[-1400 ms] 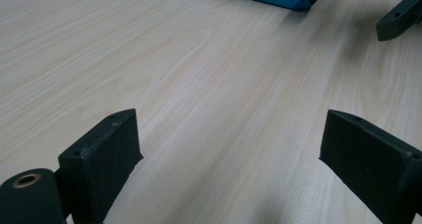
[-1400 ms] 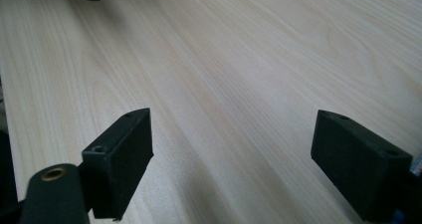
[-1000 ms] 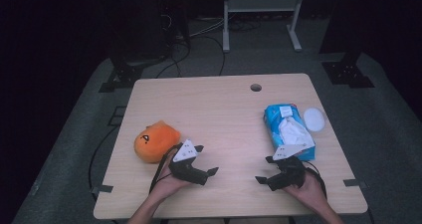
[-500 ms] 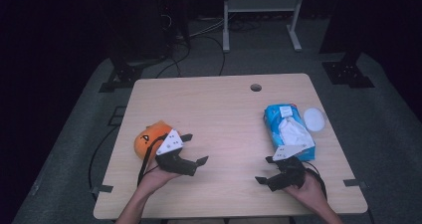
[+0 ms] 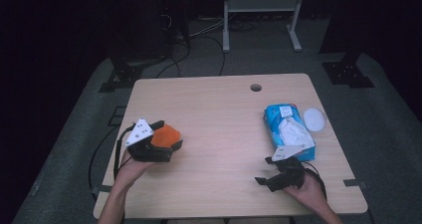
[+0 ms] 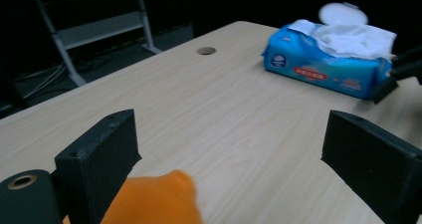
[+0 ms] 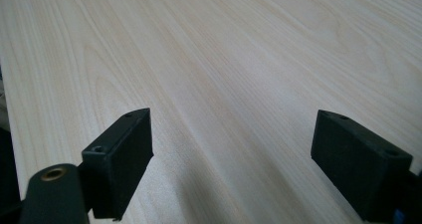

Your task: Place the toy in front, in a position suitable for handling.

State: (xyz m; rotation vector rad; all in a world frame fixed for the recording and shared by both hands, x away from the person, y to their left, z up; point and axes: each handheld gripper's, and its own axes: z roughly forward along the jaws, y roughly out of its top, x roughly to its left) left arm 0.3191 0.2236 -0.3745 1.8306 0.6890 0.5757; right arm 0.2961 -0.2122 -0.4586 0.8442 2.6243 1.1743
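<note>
1. Left hand-held gripper (image 5: 168, 136), seen in the high view, sits over the left part of the pale wooden surface (image 5: 219, 119), its jaws spread wide on either side of an orange soft toy (image 5: 164, 135). The toy lies on the surface between the jaws; whether the jaws touch it cannot be told from here. A hand (image 5: 130, 168) holds this gripper from below.
2. In the same view, the right hand-held gripper (image 5: 264, 170) rests low near the front right edge of the surface, jaws apart and holding nothing. Just beyond it lies a blue pack of wipes (image 5: 288, 129) with a white wipe pulled up through the top. A round white lid (image 5: 314, 119) lies just beside the pack, to its right. A small round hole (image 5: 256, 87) sits near the far edge of the surface.
3. In the left gripper view, the two black jaws stand wide apart. The orange toy (image 6: 154, 199) shows at the bottom, close against the jaw on the view's left and apart from the other jaw. The blue pack (image 6: 328, 59) lies farther off.
4. In the right gripper view, the jaws stand wide apart over bare wood grain (image 7: 224, 64), gripping nothing.
</note>
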